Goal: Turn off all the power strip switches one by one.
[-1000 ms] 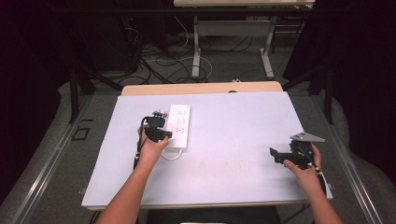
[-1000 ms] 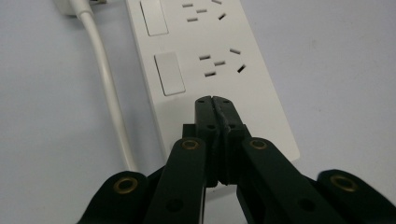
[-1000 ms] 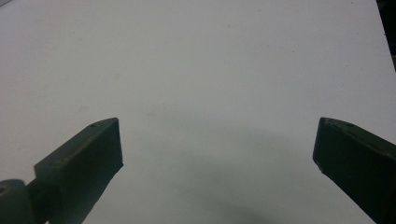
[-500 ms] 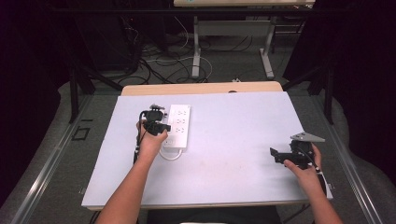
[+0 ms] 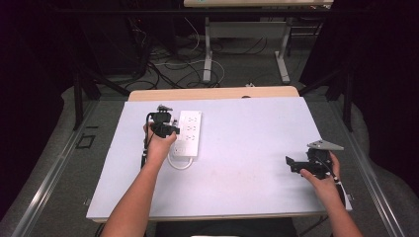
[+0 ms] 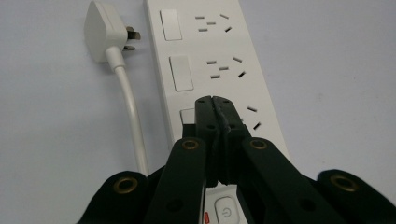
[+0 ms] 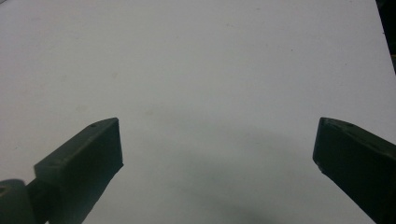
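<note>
The tabletop [image 5: 247, 148] carries a white strip [image 5: 188, 132] toward its far left corner, lengthwise from far edge to near. The left tool [image 5: 167, 129] is held at the strip's left side, jaws pressed together on nothing. The step in hand is judged to be the pressing of a rocker switch with the closed tip. The next move would call for the tip to be lowered squarely onto one switch [image 6: 187, 116], without sliding onto the sockets beside it. The right tool [image 5: 296, 164] is parked near the right edge, jaws wide and empty. In the left gripper view the loose plug [image 6: 103, 32], its cord [image 6: 130, 107] and the power button [image 6: 225, 211] are made out; in the high view these are too small.
</note>
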A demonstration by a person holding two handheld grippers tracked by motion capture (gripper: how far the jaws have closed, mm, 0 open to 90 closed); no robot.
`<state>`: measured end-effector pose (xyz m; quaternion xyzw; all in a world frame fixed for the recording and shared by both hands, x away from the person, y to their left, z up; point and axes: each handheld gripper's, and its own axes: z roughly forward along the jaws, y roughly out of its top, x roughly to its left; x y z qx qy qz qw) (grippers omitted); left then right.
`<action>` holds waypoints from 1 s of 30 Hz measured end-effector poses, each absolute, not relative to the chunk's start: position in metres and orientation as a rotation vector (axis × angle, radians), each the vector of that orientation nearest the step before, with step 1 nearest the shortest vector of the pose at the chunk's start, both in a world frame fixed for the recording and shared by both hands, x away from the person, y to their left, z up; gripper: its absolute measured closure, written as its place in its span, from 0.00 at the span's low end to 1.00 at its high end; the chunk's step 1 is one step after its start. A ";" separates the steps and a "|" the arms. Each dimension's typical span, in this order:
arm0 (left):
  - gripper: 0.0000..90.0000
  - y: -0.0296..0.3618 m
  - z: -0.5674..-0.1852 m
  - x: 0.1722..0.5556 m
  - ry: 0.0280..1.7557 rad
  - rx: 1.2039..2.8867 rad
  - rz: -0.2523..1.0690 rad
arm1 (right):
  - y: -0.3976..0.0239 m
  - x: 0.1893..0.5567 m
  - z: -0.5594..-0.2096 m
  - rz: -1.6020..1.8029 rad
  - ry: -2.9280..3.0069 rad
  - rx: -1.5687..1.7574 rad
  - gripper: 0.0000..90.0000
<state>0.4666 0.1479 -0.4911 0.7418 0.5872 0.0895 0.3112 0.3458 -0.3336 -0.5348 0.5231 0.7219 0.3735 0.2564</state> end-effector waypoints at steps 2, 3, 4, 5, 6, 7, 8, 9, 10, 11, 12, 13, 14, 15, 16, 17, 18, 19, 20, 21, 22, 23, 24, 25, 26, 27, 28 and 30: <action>1.00 0.147 -0.491 0.469 1.556 1.955 0.235 | -0.334 0.346 -0.535 1.017 1.965 1.419 0.01; 1.00 0.147 -0.491 0.470 1.555 1.960 0.232 | -0.334 0.346 -0.535 1.017 1.965 1.419 0.01; 1.00 0.146 -0.492 0.471 1.560 1.959 0.234 | -0.333 0.346 -0.535 1.015 1.970 1.420 0.01; 1.00 0.146 -0.492 0.472 1.555 1.959 0.233 | -0.333 0.346 -0.535 1.015 1.972 1.417 0.01; 1.00 0.146 -0.492 0.473 1.555 1.959 0.232 | -0.333 0.346 -0.535 1.020 1.971 1.417 0.01; 1.00 0.145 -0.492 0.474 1.558 1.960 0.235 | -0.333 0.346 -0.535 1.020 1.971 1.417 0.01; 1.00 0.145 -0.492 0.475 1.558 1.968 0.231 | -0.333 0.346 -0.535 1.023 1.971 1.413 0.01; 1.00 0.144 -0.492 0.476 1.562 1.957 0.236 | -0.333 0.346 -0.535 1.023 1.971 1.409 0.01; 1.00 0.144 -0.492 0.477 1.558 1.962 0.234 | -0.333 0.346 -0.535 1.029 1.972 1.408 0.01; 1.00 0.143 -0.493 0.478 1.560 1.963 0.233 | -0.333 0.346 -0.535 1.030 1.972 1.409 0.00; 1.00 0.143 -0.493 0.479 1.557 1.971 0.234 | -0.333 0.345 -0.535 1.023 1.976 1.409 0.00; 1.00 0.142 -0.493 0.480 1.563 1.962 0.233 | -0.333 0.346 -0.535 1.031 1.978 1.407 0.00; 1.00 0.141 -0.494 0.481 1.560 1.961 0.229 | -0.333 0.346 -0.535 1.031 1.978 1.407 0.00; 1.00 0.141 -0.494 0.481 1.566 1.966 0.228 | -0.333 0.346 -0.535 1.035 1.977 1.411 0.00; 1.00 0.141 -0.495 0.482 1.557 1.971 0.223 | -0.333 0.346 -0.535 1.034 1.978 1.411 0.00; 1.00 0.140 -0.496 0.483 1.566 1.971 0.226 | -0.333 0.346 -0.535 1.034 1.978 1.411 0.00; 1.00 0.140 -0.497 0.484 1.562 1.978 0.220 | -0.333 0.346 -0.535 1.033 1.980 1.415 0.00; 1.00 0.139 -0.498 0.484 1.567 1.970 0.221 | -0.333 0.346 -0.535 1.028 1.980 1.416 0.00; 1.00 0.139 -0.499 0.485 1.574 1.972 0.217 | -0.334 0.346 -0.535 1.027 1.980 1.414 0.00; 1.00 0.139 -0.500 0.486 1.573 1.973 0.216 | -0.334 0.346 -0.536 1.033 1.980 1.412 0.00; 1.00 0.138 -0.501 0.487 1.575 1.974 0.215 | -0.334 0.346 -0.536 1.034 1.980 1.412 0.00; 1.00 0.138 -0.502 0.487 1.579 1.973 0.210 | -0.334 0.346 -0.536 1.034 1.980 1.412 0.00; 1.00 0.138 -0.503 0.488 1.581 1.979 0.211 | -0.334 0.346 -0.536 1.032 1.980 1.412 0.00; 1.00 0.138 -0.504 0.488 1.581 1.984 0.210 | -0.334 0.346 -0.536 1.032 1.983 1.418 0.00; 1.00 0.138 -0.504 0.489 1.585 1.987 0.209 | -0.334 0.346 -0.536 1.032 1.983 1.418 0.00; 1.00 0.137 -0.504 0.488 1.588 1.982 0.213 | -0.334 0.346 -0.536 1.033 1.983 1.419 0.00; 1.00 0.137 -0.505 0.488 1.589 1.985 0.213 | -0.334 0.346 -0.536 1.033 1.985 1.416 0.00; 1.00 0.137 -0.505 0.488 1.592 1.993 0.213 | -0.334 0.346 -0.536 1.029 1.988 1.413 0.00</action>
